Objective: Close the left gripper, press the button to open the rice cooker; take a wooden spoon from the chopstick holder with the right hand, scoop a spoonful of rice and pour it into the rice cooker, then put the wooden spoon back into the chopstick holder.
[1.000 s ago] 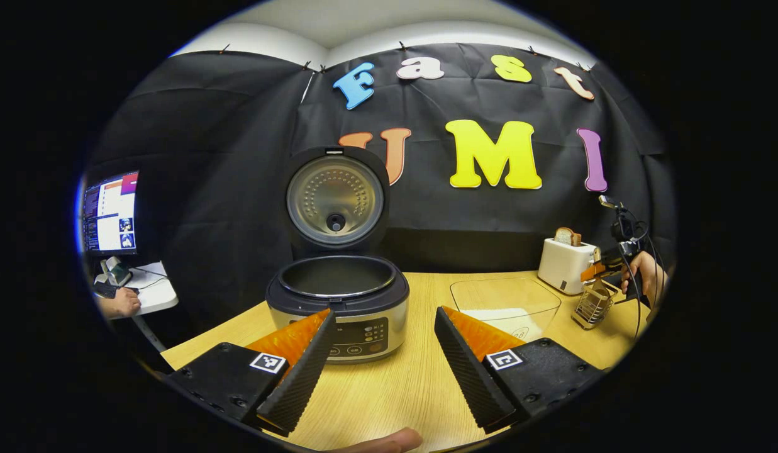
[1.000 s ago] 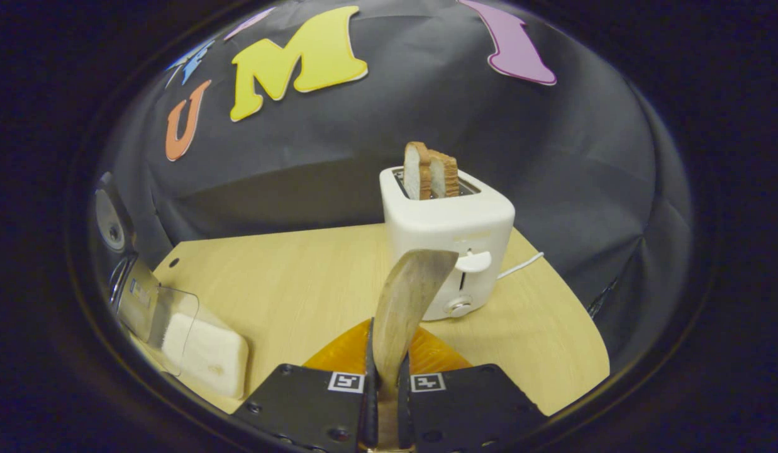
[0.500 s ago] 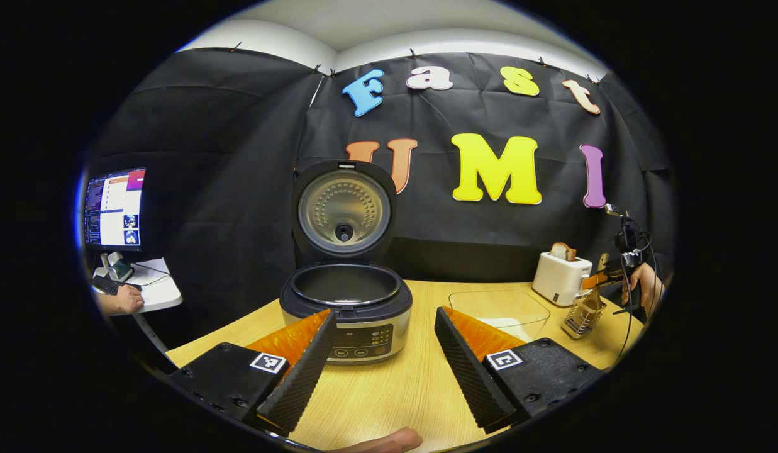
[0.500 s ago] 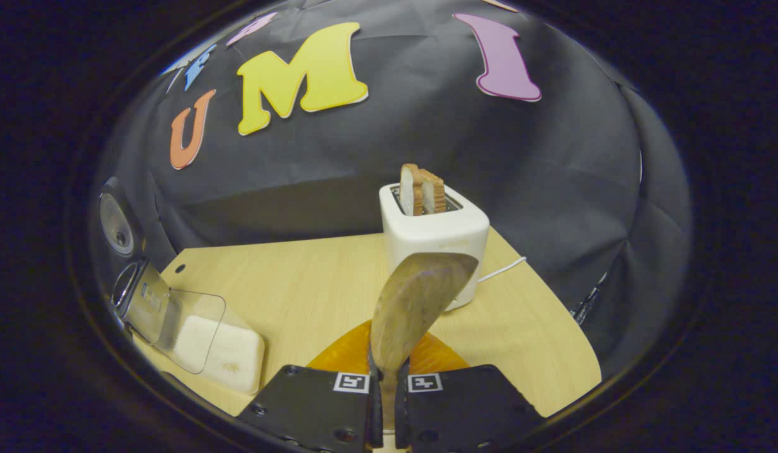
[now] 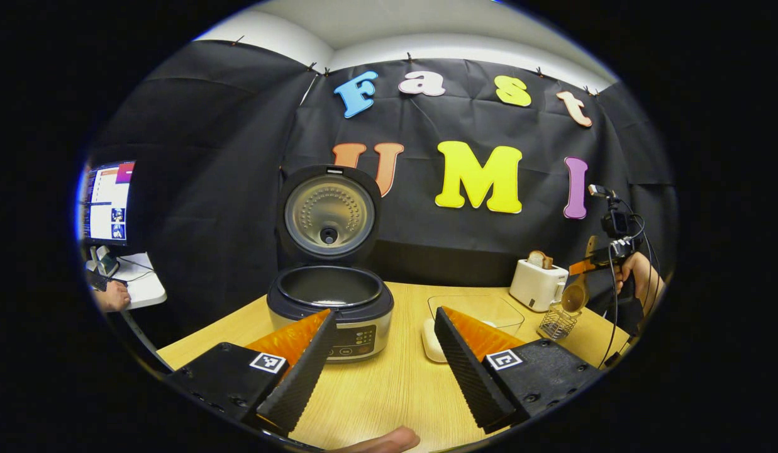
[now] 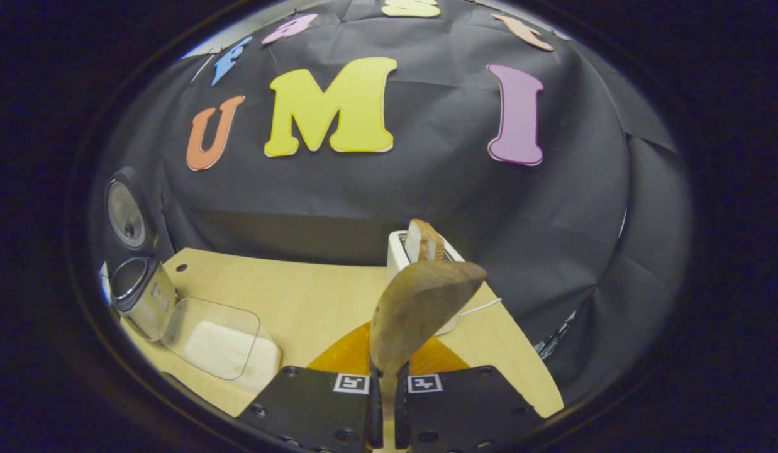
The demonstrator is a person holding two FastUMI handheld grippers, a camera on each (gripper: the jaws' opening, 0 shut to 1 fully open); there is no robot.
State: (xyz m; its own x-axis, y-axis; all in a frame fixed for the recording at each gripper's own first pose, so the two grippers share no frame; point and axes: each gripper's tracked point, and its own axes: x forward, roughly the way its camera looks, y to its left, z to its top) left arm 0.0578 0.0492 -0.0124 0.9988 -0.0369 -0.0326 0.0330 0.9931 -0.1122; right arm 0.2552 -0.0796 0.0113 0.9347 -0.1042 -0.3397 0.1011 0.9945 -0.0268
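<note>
Tabletop (image 6: 313,302): right tool (image 6: 386,393) clamps spoon (image 6: 420,308), left tool (image 5: 382,358) open; dip bowl-first into rice container (image 6: 219,340).

Even overhead light, sharp, fisheye-warped edges

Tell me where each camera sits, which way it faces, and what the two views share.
Left gripper view: rides the open left gripper low over the table, facing the open rice cooker; own fingers and a fingertip at the bottom edge, with the right gripper and hand far right.
Right gripper view: rides the right gripper, shut on the spoon, facing the toaster.
Shared: cooker, toaster, spoon, rice box, table.
</note>
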